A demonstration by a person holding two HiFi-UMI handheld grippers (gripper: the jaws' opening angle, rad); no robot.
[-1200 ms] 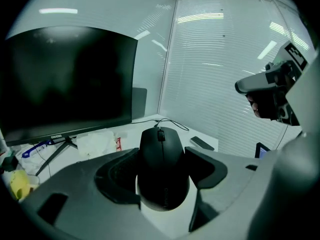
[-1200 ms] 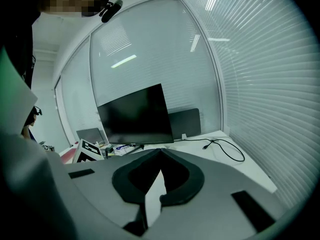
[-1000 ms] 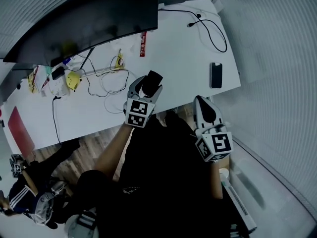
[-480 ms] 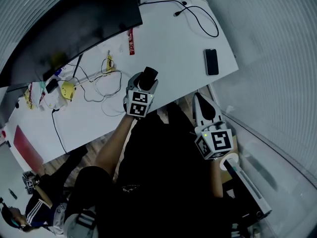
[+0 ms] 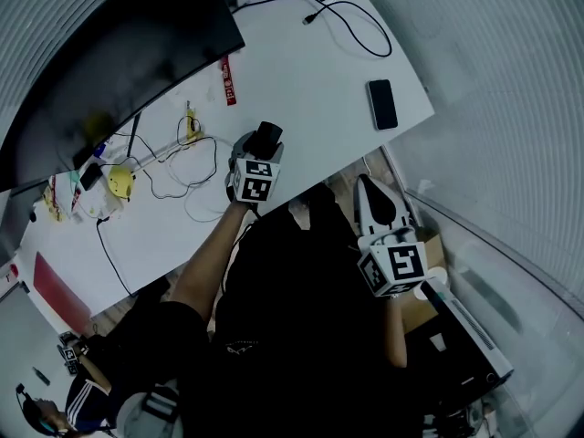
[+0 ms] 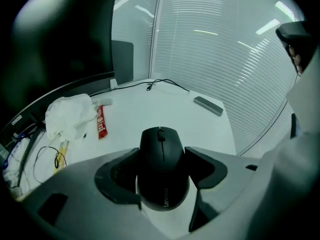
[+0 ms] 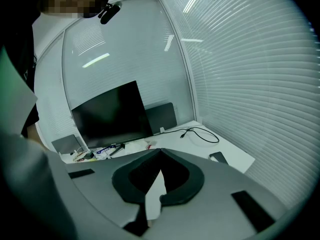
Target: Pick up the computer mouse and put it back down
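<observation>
We are pinching the black computer mouse (image 6: 162,165) with our left gripper (image 5: 264,144). Its two jaws are pressing on the mouse's sides, one on each side, spread about as wide as the mouse. The mouse's wheel end is pointing away from us. The mouse is sitting over the white desk (image 5: 310,76), near the front edge, but we cannot tell if it is touching the desk top.

Our right gripper (image 5: 370,186) is hanging off the desk, past the front edge, over our dark clothes. Its jaws are pressing together at the tips and are holding nothing.

The left gripper view is showing us the mouse up close, which the head view is showing only as a small dark shape. The head view is showing both tools at once. The right gripper view is looking across at the dark monitor (image 7: 112,114).

The desk around the mouse is bare. A phone (image 5: 382,104) is lying well apart on the right, a black cable (image 5: 351,26) is curling at the far corner, and a red packet (image 5: 227,81) is lying by the monitor.
</observation>
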